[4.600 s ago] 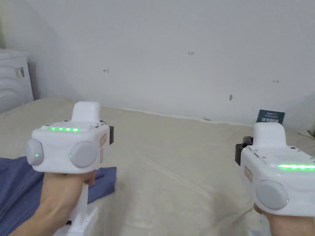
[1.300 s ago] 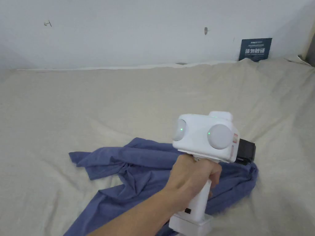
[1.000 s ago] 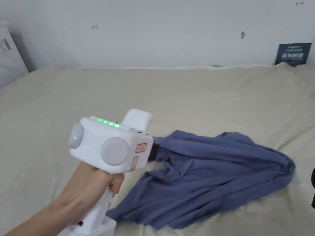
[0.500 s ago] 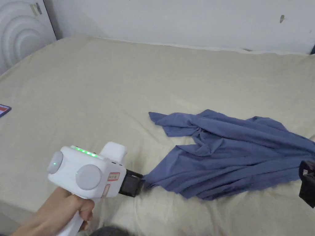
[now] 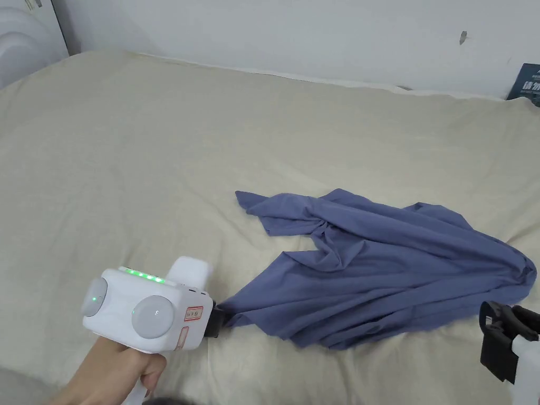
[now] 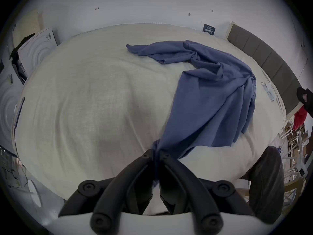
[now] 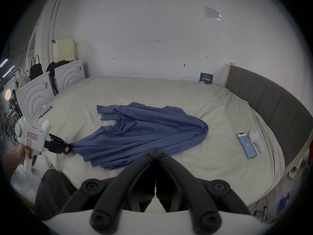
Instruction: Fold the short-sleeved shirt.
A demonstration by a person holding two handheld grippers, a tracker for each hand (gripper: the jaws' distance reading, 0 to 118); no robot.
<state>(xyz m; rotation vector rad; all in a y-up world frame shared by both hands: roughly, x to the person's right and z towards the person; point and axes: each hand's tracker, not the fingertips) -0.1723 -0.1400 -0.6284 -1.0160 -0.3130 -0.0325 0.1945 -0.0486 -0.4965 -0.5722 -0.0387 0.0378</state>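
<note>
Clamping a bunched corner of the blue shirt [image 5: 379,274], the left gripper [image 5: 216,322] has both jaws pressed together on the fabric near the bed's [image 5: 158,158] front edge. Shirt lies crumpled across the bed's middle. Right gripper [image 7: 155,153] jaws together, holding nothing, above the front edge, apart from the shirt. Phone [image 7: 246,145] and white controller [image 7: 256,141] lie near the headboard [image 7: 271,103] side.

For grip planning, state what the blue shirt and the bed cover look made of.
Blue shirt: thin, matte knit, probably cotton jersey; it drapes in soft, narrow folds where the left gripper pinches it. Bed cover: beige woven cloth, matte, with shallow creases; the fibre cannot be told.
</note>
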